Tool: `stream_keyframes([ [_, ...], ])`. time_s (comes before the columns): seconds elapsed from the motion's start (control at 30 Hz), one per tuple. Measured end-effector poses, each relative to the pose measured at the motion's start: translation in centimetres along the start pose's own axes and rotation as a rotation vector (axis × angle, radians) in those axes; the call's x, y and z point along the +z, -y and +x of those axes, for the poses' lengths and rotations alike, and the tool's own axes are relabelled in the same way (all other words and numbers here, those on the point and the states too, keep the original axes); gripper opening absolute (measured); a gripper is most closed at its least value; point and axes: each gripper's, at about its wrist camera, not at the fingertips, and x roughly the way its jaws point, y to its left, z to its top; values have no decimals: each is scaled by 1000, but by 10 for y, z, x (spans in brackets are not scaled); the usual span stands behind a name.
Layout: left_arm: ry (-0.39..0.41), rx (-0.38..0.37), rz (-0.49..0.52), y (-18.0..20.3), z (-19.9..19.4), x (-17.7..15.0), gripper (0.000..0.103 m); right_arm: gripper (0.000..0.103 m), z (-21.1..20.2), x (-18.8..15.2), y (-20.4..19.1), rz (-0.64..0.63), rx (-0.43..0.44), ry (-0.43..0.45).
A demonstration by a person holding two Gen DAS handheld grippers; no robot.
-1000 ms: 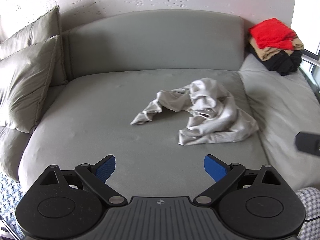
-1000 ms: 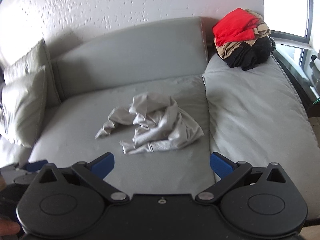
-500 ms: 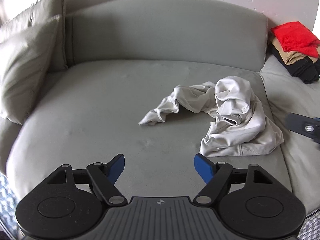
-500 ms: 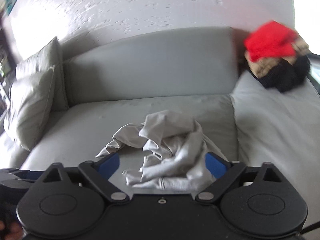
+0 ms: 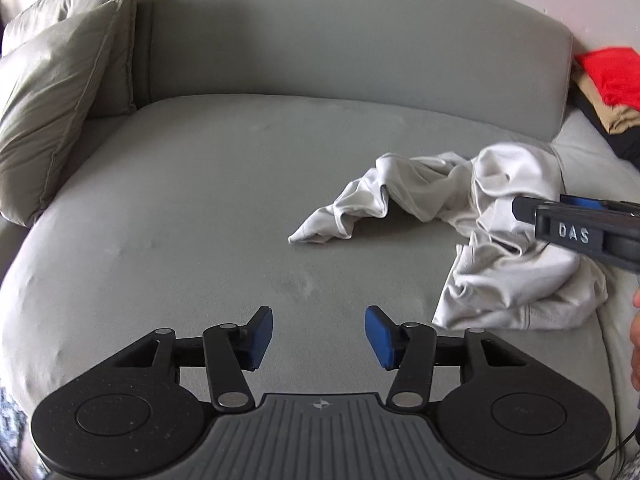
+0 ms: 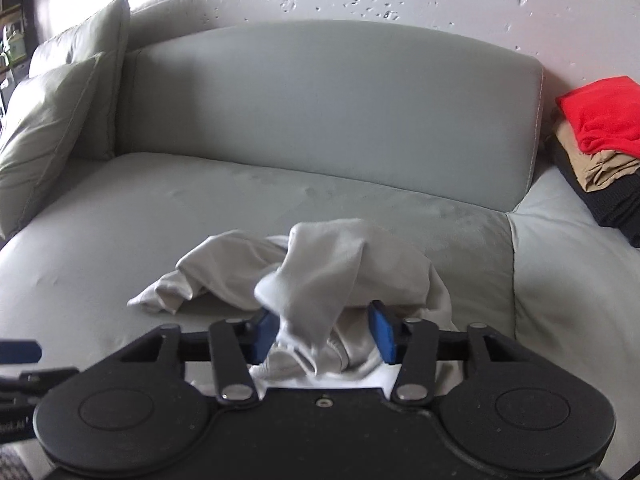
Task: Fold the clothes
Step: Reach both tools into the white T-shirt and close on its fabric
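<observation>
- Left wrist view: left gripper (image 5: 319, 334) over bare sofa (image 5: 200, 200) seat, jaws closing, nothing between the blue pads, gap clear.
- Crumpled pale shirt (image 5: 500, 216) on the seat, right of the left gripper and apart from it; one thin end trails left toward seat centre.
- Only this view shows the right gripper (image 5: 520, 207) from the side: dark finger over the right part of the shirt, tip at a fold; contact can't be told from here. Edge of a hand (image 5: 635, 340) at the right border.
- Two pillows (image 5: 48, 92) at the sofa's left end; clothes pile (image 5: 608, 76), red on top, right of the backrest, cut by the frame edge.
- Right wrist view: right gripper (image 6: 322, 330) on the shirt (image 6: 320, 272), jaws closing with a raised fold between the pads; cloth fills most of the gap, firm pinch not clear yet.
- Only this view shows the pile (image 6: 600, 140) whole enough to read: red on tan on black, on the sofa's (image 6: 320, 120) right cushion, well apart from the shirt.
- Left gripper's blue tip (image 6: 20, 351) at the left edge, left of the shirt, apart from it.
- No containers in either view.
</observation>
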Motion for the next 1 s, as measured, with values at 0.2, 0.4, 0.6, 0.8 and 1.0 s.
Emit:
stream_keyframes([
  [0.2, 26, -59, 39, 9, -9, -3, 49, 3, -31, 19, 47, 281, 37, 69],
  [0.4, 48, -111, 121, 29, -35, -12, 40, 2, -112, 5, 141, 626, 10, 144],
  [0.6, 84, -229, 238, 56, -60, -38, 39, 2, -198, -59, 244, 975, -116, 185],
  [0.8, 37, -302, 282, 81, -61, -59, 39, 19, -212, -121, 281, 1022, -263, -31],
  [1.0, -13, -307, 263, 94, -52, -55, 39, 44, -222, -124, 234, 865, -144, -31],
])
